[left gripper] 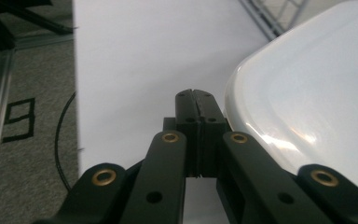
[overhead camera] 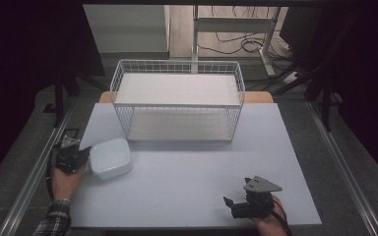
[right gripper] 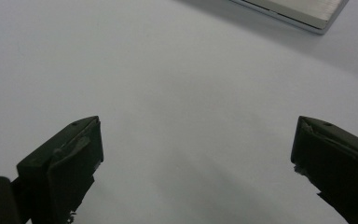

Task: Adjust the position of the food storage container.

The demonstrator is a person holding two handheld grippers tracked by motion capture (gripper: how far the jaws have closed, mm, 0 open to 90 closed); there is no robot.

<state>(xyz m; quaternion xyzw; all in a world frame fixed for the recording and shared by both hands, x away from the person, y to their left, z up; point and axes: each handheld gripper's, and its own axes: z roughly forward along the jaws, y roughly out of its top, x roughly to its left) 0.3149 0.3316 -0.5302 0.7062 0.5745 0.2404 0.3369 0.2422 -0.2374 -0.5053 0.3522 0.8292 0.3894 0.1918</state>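
A white rounded square bowl lies upside down on the white table at the left. My left gripper is right beside the bowl's left edge, its jaws shut together with nothing between them. In the left gripper view the closed fingertips sit just left of the bowl's glossy rim; I cannot tell whether they touch it. My right gripper rests near the table's front right, open. The right gripper view has its two pads wide apart over bare table.
A white wire rack with two shelves stands at the back middle of the table; its lower shelf corner is in the right gripper view. Grey floor and a metal rail run along the table's left edge.
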